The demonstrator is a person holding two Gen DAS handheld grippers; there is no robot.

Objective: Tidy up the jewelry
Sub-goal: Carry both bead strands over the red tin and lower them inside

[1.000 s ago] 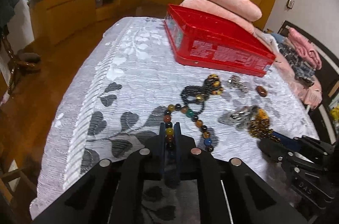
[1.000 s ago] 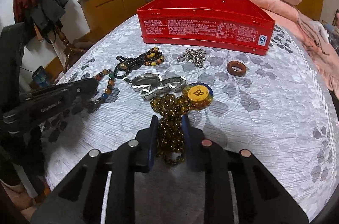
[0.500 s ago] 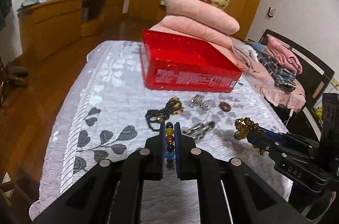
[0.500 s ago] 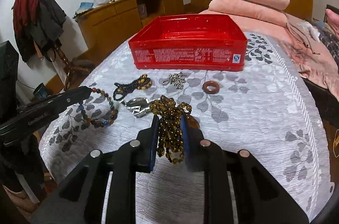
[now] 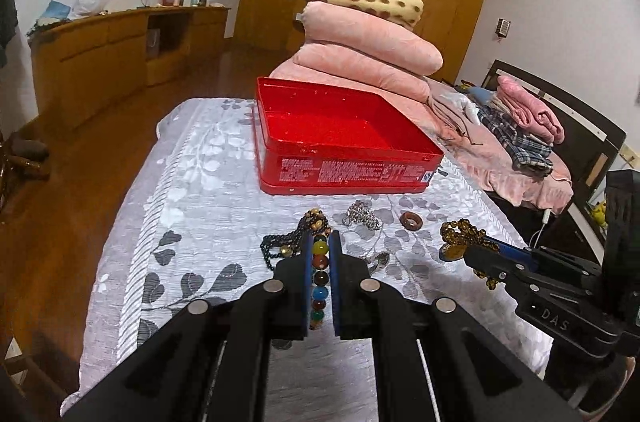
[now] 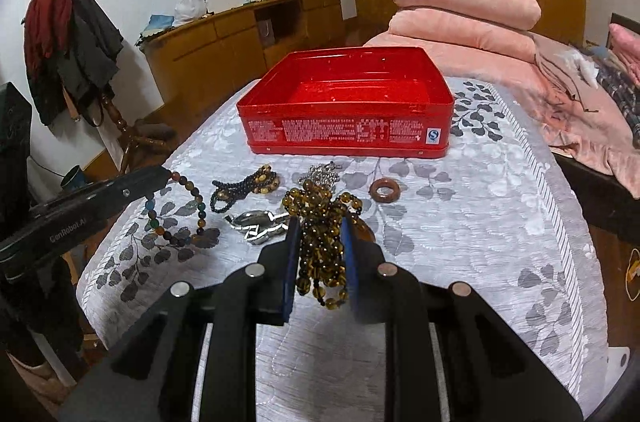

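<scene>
Both loads are lifted — left gripper [image 5: 320, 262] clamped on the multicoloured bead bracelet [image 5: 319, 278], right gripper [image 6: 320, 242] on the amber bead strand [image 6: 320, 246] — next, carry them up-frame over the red tin [image 6: 348, 102].

A bed [image 6: 460, 230] under a grey leaf-patterned coverlet is carrying a red tin [image 6: 348, 130]; a black bead strand [image 6: 244, 184], silver chain [image 5: 362, 216], brown ring [image 6: 385, 189] and silver clasp piece [image 6: 258, 222] are lying before it; pink quilts [image 6: 460, 22] are sitting stacked behind.
</scene>
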